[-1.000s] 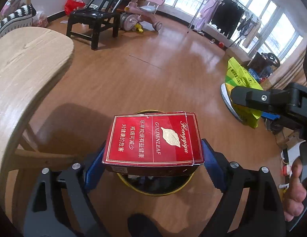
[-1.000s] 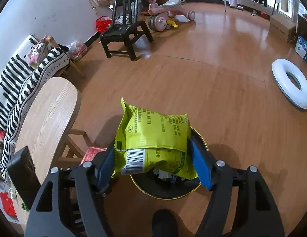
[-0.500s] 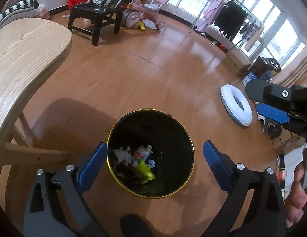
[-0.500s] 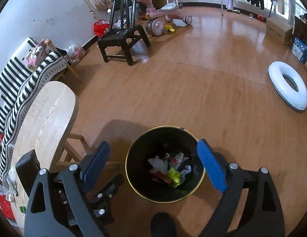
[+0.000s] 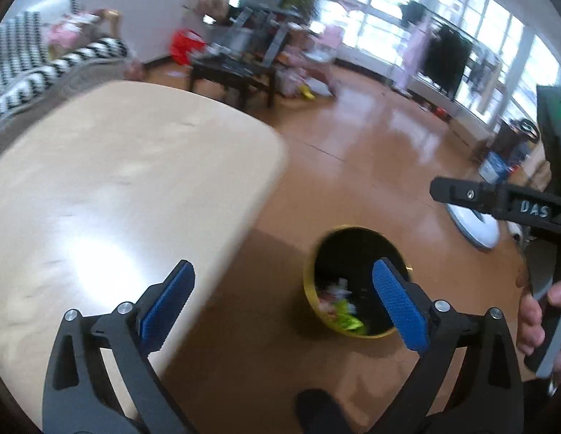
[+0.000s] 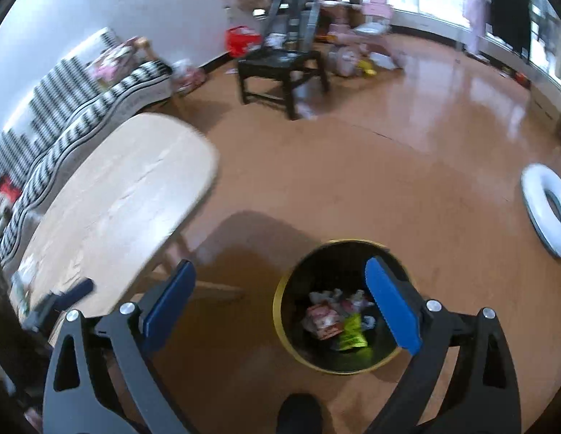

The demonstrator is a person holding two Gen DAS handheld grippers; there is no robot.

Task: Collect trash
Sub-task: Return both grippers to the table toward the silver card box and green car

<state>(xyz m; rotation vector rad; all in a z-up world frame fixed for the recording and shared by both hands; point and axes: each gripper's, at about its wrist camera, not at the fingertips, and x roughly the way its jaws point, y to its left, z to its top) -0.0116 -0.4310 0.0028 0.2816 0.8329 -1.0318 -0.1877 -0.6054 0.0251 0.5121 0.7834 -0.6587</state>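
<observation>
Both packets now lie in bin (image 6: 298, 347); my claws (image 5: 280, 303) (image 6: 280, 300) gape empty, swinging toward table (image 5: 110, 181), risking a knock.

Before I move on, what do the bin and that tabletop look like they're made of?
Trash bin: probably metal or hard plastic, dark inside with a glossy gold-yellow rim and wall.
Tabletop: pale wood or wood-look laminate; faint grain lines, soft sheen, rounded edge.

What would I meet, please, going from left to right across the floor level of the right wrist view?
Striped sofa → wooden table → trash bin → white ring.
</observation>
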